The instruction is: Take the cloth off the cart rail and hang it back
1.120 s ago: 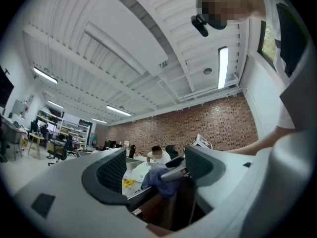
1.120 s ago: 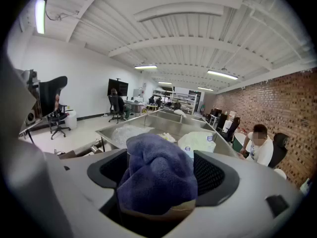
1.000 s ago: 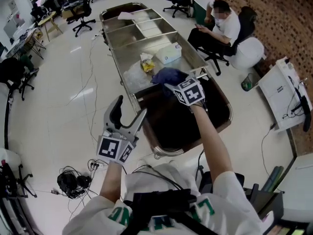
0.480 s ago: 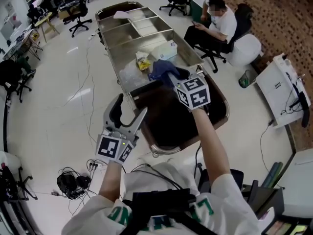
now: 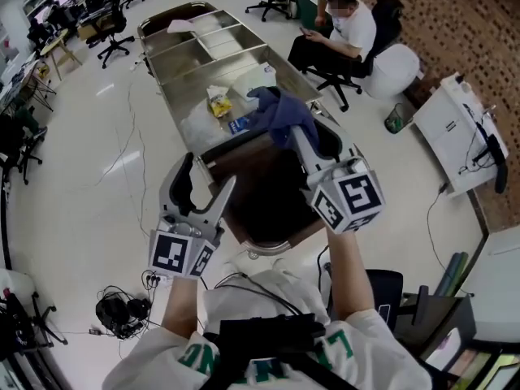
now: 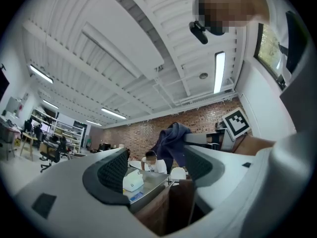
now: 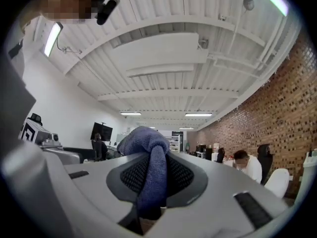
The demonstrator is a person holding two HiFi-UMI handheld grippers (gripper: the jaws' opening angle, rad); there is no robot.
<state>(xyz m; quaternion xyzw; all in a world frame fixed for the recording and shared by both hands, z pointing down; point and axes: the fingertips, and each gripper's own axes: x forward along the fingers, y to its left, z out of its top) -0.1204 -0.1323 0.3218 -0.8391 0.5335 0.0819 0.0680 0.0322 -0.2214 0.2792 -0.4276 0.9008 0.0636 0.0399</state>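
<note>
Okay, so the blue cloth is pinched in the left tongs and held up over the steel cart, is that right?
Not quite: the right tongs pinch the blue cloth, not the left. The right gripper view shows it squeezed between the shut jaws. The left tongs stand open and empty. The cloth is indeed held up over the steel cart.

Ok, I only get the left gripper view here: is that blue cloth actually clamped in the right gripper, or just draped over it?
Observer: Clamped. The right gripper view shows the right gripper shut on a fold of the cloth.
Operator: Where does it hang over the cart?
Observer: In the head view, above the far edge of the dark bin, near a yellow packet lying on the cart.
</note>
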